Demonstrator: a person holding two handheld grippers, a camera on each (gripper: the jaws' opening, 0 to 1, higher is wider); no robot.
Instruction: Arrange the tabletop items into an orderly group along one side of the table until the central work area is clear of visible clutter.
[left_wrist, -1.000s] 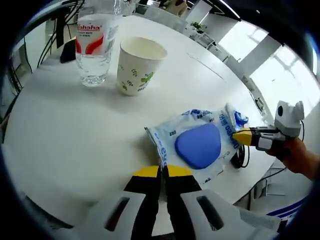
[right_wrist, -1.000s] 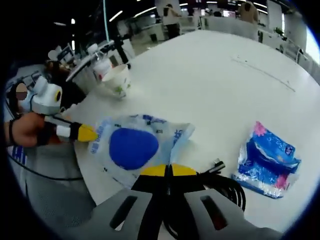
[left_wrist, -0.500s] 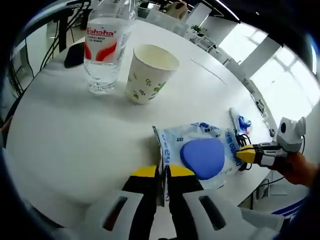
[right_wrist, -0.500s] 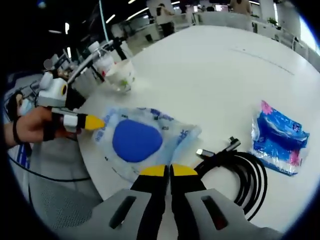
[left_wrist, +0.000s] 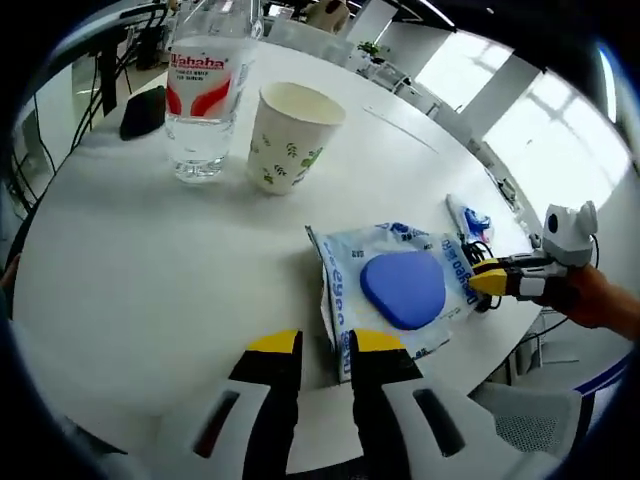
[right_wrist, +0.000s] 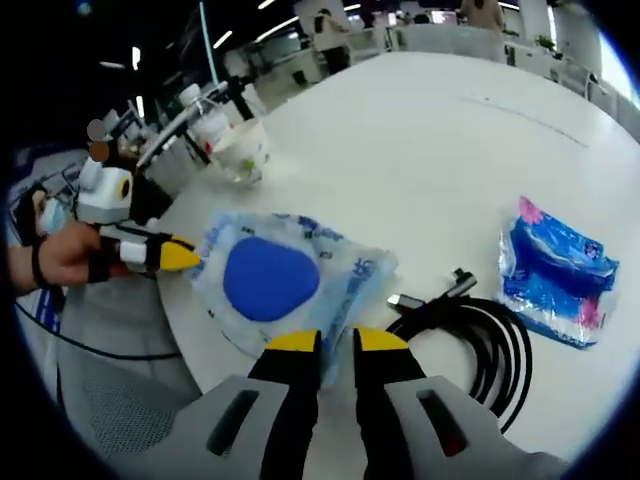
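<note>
Left gripper view: the left gripper (left_wrist: 321, 345) rises from 6 o'clock with its yellow-tipped fingers slightly parted. The near edge of a wet-wipe pack (left_wrist: 395, 296) lies at the gap between them; whether the fingers touch it is hard to make out. The pack is a clear-and-blue pouch with a round blue lid, lying flat on the white counter (left_wrist: 150, 270), just right of centre. Its long axis runs from the near fingers out toward 3 o'clock. At its far end the right gripper (left_wrist: 486, 281) comes in from 3 o'clock, held by a hand (left_wrist: 600, 300) cut off by the rim; its yellow tip meets the pack's edge. At 11 o'clock stands a water bottle (left_wrist: 205, 95) with a red and white label, its top cut off. Just beside it stands a paper cup (left_wrist: 285, 135) with a leaf print. A dark object (left_wrist: 143, 110) near the bottle is too blurred to name.

Right gripper view: the right gripper (right_wrist: 338, 348) has its fingers parted, astride the pack's near edge. The pack (right_wrist: 285, 285) stretches toward 9 o'clock, where the left gripper (right_wrist: 180, 257) reaches it. At 3 o'clock lie a coiled black cable (right_wrist: 480, 335) and, beyond it, a blue tissue packet (right_wrist: 555, 280). Cup and bottle sit at 11 o'clock, small and blurred.
</note>
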